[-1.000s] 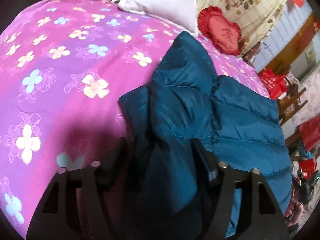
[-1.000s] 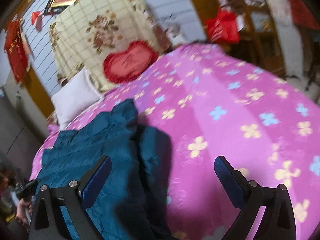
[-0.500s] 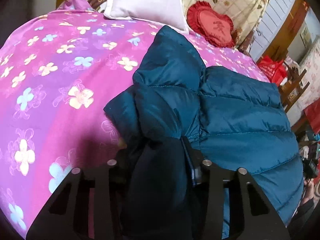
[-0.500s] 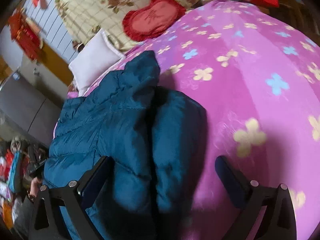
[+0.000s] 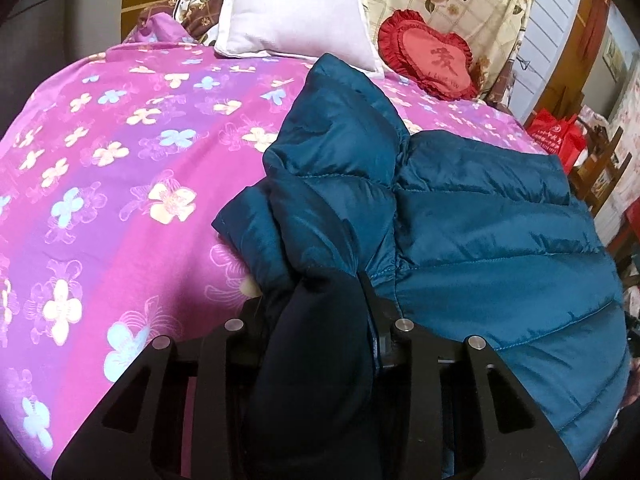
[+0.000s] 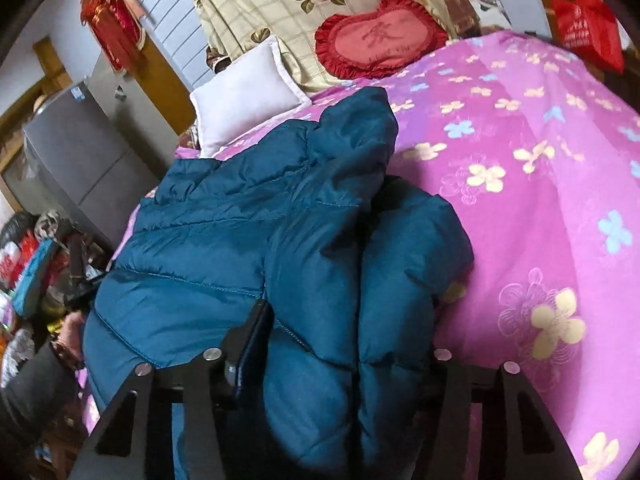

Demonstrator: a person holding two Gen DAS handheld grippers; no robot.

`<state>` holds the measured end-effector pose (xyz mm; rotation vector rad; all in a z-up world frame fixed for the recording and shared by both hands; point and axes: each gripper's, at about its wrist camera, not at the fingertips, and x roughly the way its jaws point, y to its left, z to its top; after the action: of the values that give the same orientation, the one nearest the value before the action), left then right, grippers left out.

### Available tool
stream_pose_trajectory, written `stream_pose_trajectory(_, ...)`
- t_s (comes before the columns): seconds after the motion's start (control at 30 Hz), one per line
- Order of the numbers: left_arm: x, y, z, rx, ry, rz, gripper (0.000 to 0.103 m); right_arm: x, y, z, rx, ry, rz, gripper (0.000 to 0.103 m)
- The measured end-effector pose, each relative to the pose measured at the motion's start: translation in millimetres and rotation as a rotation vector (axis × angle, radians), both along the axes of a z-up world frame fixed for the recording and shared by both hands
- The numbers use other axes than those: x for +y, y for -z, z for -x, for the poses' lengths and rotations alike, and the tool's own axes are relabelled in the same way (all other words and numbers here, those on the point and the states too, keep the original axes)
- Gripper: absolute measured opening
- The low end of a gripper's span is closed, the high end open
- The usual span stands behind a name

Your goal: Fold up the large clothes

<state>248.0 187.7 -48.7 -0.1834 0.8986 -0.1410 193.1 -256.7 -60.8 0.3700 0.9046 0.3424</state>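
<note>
A teal puffer jacket [image 5: 480, 232] lies on a bed with a pink flowered bedspread [image 5: 120, 200], one side folded over its body. My left gripper [image 5: 316, 296] is closing, and its pads pinch a bunched edge of the jacket where the dark lining shows. In the right wrist view the jacket [image 6: 208, 248] fills the lower middle. My right gripper [image 6: 348, 312] is closing around the thick doubled fold at the jacket's right edge. Its left finger [image 6: 252, 332] presses the fabric and the fabric hides the right pad.
A white pillow [image 5: 292, 12] and a red heart cushion [image 5: 432, 56] lie at the head of the bed. A red bag [image 5: 556, 136] and wooden furniture stand beyond the far side. A hand [image 6: 70, 332] shows at the left, near a grey cabinet [image 6: 80, 152] and floor clutter.
The left jaws narrowed onto the jacket's bunched edge. The right gripper dropped from over the bedspread toward the jacket, and its wide jaws closed in on the folded edge.
</note>
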Motion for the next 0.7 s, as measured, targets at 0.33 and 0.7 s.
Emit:
stream_pose_trajectory(0.33, 6, 5, -2, 0.017, -0.007, 0.024, 0.039, -4, 13, 0, 0.046, 0.056, 0.011, 0.066)
stream_pose_trajectory(0.7, 1, -4, 7, -0.007, -0.011, 0.037, 0.024, 4, -4, 7, -0.043, 0.013, 0.046, 0.04)
